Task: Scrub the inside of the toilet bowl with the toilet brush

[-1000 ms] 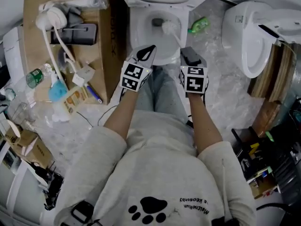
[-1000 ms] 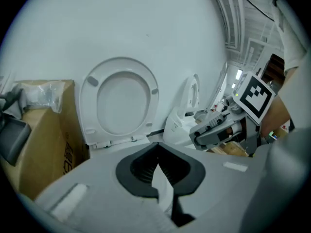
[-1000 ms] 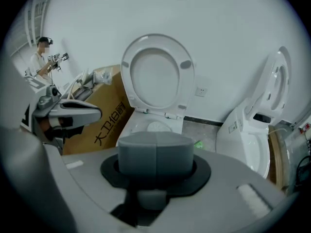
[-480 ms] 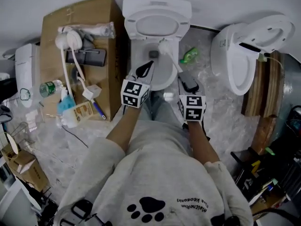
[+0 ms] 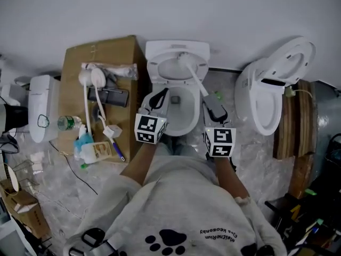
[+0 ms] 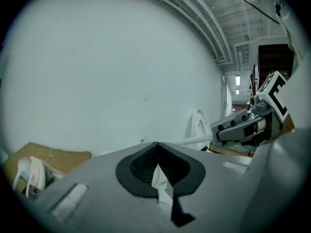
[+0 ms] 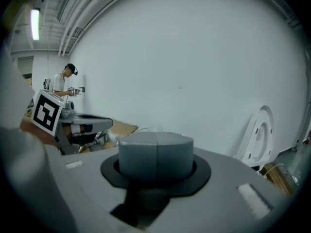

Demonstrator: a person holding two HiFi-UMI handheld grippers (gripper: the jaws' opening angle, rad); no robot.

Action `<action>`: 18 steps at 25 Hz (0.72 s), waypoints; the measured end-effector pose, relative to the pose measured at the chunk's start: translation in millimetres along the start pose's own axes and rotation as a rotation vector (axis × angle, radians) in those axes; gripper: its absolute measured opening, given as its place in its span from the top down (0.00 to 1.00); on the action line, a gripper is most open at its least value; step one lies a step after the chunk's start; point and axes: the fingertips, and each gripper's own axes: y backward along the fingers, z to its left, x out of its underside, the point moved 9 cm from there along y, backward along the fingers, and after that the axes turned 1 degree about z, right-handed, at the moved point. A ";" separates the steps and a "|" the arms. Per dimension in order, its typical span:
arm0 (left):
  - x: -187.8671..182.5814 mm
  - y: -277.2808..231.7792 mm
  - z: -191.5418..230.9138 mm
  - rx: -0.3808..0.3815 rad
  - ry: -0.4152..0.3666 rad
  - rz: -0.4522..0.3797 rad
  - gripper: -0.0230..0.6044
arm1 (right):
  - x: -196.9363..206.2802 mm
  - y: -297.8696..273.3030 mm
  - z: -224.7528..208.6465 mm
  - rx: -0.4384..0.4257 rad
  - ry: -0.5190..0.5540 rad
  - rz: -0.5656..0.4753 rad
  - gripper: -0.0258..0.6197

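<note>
Pinching toilet brush point(image 5: 195, 78) in closed right tongs point(image 7: 156, 150)

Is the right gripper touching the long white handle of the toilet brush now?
Touching. The left gripper view shows the long white brush handle coming straight out from between the jaws of the right gripper, clamped there.

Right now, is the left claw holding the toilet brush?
No, the toilet brush is gripped by its handle in the right claw; the left claw is apart from it.
</note>
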 end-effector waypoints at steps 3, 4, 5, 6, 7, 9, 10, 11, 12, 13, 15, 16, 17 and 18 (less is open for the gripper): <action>-32.5 5.9 0.8 -0.031 -0.040 -0.058 0.97 | -27.5 0.9 -1.8 0.010 0.010 -0.085 0.73; -43.0 8.9 -0.1 -0.040 -0.053 -0.080 0.97 | -36.3 2.5 -2.2 0.014 0.014 -0.115 0.73; -52.9 12.4 -1.7 -0.048 -0.067 -0.102 0.97 | -45.0 4.5 -2.8 0.020 0.019 -0.146 0.73; -62.2 16.1 -4.0 -0.057 -0.080 -0.124 0.97 | -53.6 6.6 -3.6 0.027 0.025 -0.177 0.73; -70.8 19.9 -6.4 -0.067 -0.091 -0.145 0.97 | -62.1 8.7 -4.5 0.032 0.032 -0.207 0.73; -84.8 28.0 -10.0 -0.083 -0.108 -0.182 0.97 | -79.1 12.7 -4.8 0.036 0.039 -0.268 0.73; -91.0 31.7 -11.0 -0.090 -0.117 -0.200 0.97 | -87.8 14.6 -4.1 0.036 0.045 -0.300 0.73; -97.4 34.7 -11.7 -0.095 -0.126 -0.219 0.97 | -96.7 16.5 -3.2 0.037 0.058 -0.331 0.73; -103.5 37.3 -12.3 -0.101 -0.134 -0.238 0.97 | -105.2 18.1 -1.9 0.040 0.076 -0.357 0.73; -108.6 39.8 -12.5 -0.106 -0.139 -0.253 0.97 | -112.6 19.3 0.0 0.045 0.096 -0.377 0.73; -114.3 45.2 -12.1 -0.113 -0.144 -0.271 0.97 | -121.8 21.0 6.1 0.044 0.129 -0.399 0.73; -115.0 47.9 -12.3 -0.114 -0.148 -0.276 0.97 | -122.9 22.4 9.6 0.036 0.135 -0.406 0.73; -114.7 50.5 -13.0 -0.115 -0.152 -0.279 0.97 | -122.0 24.4 12.8 0.027 0.134 -0.410 0.73; -114.3 52.7 -13.9 -0.115 -0.157 -0.282 0.97 | -119.7 26.9 15.7 0.019 0.132 -0.410 0.73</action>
